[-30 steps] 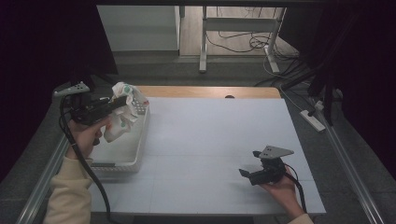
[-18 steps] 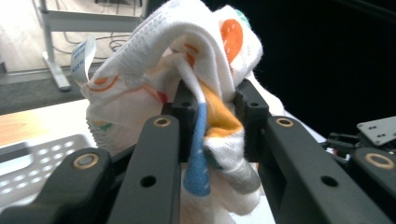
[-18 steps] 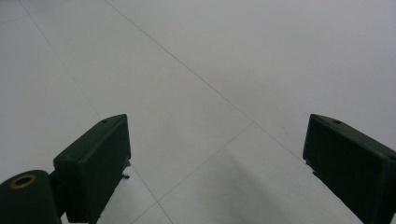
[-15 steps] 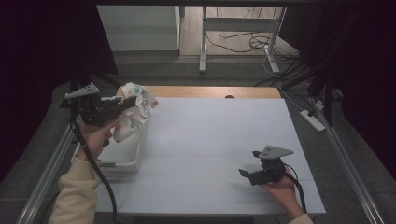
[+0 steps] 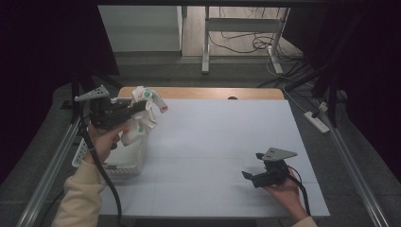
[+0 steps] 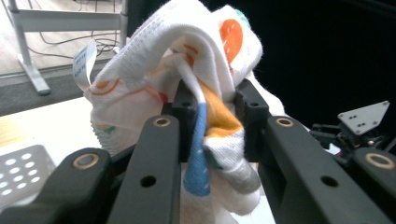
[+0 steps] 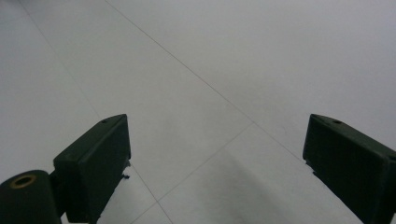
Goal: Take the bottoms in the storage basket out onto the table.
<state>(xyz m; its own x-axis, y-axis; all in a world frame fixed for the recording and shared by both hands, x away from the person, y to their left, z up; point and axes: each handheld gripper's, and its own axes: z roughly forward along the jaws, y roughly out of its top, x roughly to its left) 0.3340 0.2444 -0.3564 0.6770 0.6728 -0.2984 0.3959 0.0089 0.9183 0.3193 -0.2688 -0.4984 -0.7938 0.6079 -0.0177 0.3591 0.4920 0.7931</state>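
Lifting the patterned cloth (image 5: 142, 118) out of the white perforated basket (image 5: 124, 163) looks like the step in hand; the left claw (image 5: 137, 107) is clamped on a bunched fold of it at the upper left of the high view, the rest hanging down over the basket. To do it well, I judge the cloth should be raised until its tail clears the rim, then carried across to the bare white surface (image 5: 217, 137). The basket wall is the one snag. The right claw (image 5: 247, 176) rests at lower right, its jaws wide and holding nothing, well apart from the cloth.
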